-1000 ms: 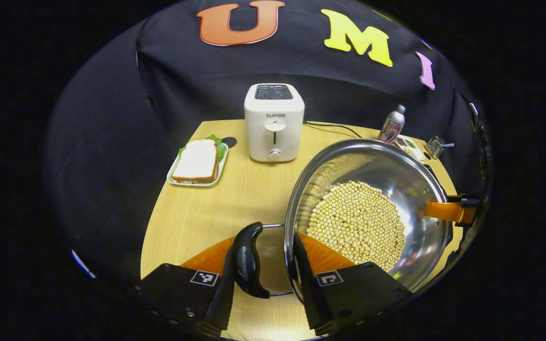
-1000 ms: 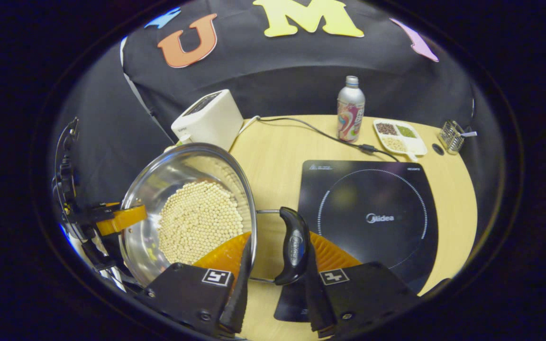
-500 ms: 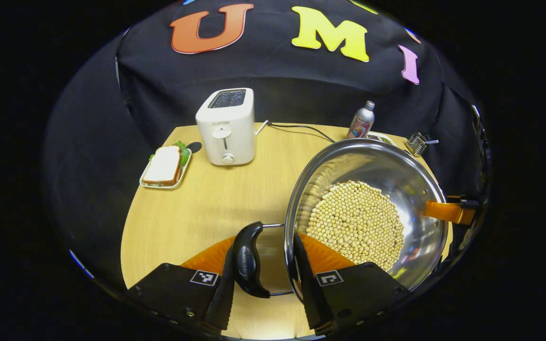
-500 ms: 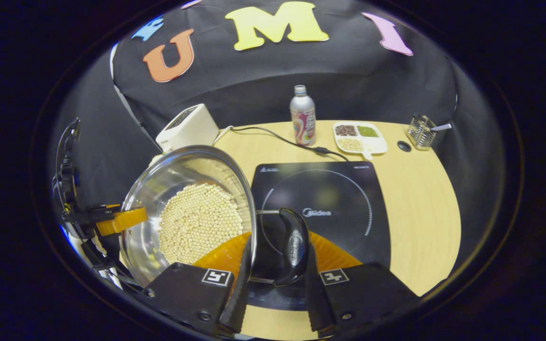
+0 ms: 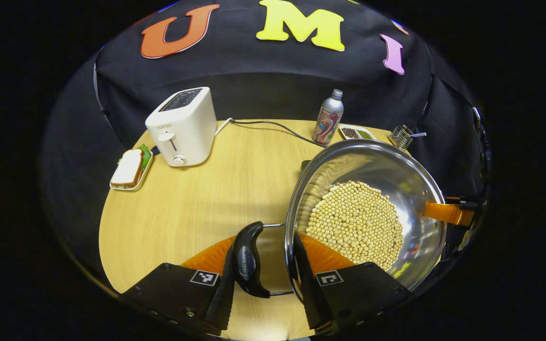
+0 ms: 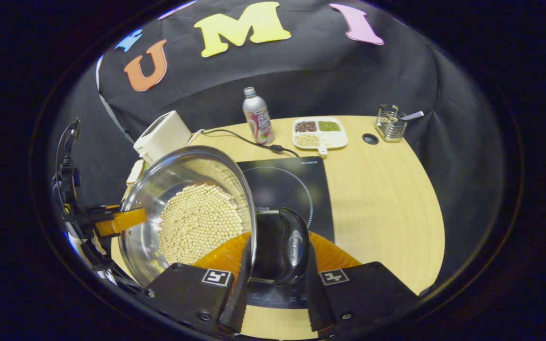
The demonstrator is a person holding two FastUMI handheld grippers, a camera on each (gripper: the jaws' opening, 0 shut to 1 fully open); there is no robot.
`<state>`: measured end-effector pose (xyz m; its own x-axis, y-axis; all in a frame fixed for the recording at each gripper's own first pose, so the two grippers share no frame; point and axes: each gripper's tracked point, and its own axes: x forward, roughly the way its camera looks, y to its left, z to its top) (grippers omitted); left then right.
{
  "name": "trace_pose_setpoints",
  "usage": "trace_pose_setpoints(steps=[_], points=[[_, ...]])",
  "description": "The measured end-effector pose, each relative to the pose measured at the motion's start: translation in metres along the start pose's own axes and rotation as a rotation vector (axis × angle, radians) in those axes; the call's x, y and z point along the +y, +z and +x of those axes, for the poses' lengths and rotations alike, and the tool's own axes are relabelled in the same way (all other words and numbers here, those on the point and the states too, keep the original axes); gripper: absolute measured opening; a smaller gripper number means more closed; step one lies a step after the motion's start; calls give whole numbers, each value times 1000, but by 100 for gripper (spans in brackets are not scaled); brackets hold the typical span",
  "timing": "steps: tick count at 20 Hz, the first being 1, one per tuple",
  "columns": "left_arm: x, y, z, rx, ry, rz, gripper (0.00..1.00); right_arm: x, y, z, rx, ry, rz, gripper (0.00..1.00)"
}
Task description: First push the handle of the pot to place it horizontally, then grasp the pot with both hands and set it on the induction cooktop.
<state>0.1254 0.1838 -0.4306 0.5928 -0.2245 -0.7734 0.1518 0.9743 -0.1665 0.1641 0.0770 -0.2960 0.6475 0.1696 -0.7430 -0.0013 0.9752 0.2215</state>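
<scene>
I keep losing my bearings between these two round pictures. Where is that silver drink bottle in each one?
Left gripper view: the bottle stands at the table's far edge, upper right of centre, just above the pot's rim.
Right gripper view: the bottle stands at the far edge, just left of centre, beside the divided snack tray.
Shared landmark: the white toaster, left of the bottle in both.

Shiny steel pot (image 5: 415,189) of pale yellow beans (image 5: 356,222), black cooktop (image 6: 287,182), white toaster (image 5: 180,125), tan table (image 5: 206,199).
</scene>
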Motion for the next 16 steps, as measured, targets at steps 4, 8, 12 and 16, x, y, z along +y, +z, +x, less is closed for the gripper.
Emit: trace_pose_setpoints(steps=[4,8,12,16], points=[[3,0,0,13,-7,-11,59,-34,9,7,8,-10,8,52],[11,2,-5,24,-3,-24,59,-57,19,19,19,-8,1,52],[8,-1,-8,28,9,-36,59,-72,29,33,33,-2,-5,52],[12,-2,-14,39,18,-56,59,-80,37,45,43,1,-20,52]])
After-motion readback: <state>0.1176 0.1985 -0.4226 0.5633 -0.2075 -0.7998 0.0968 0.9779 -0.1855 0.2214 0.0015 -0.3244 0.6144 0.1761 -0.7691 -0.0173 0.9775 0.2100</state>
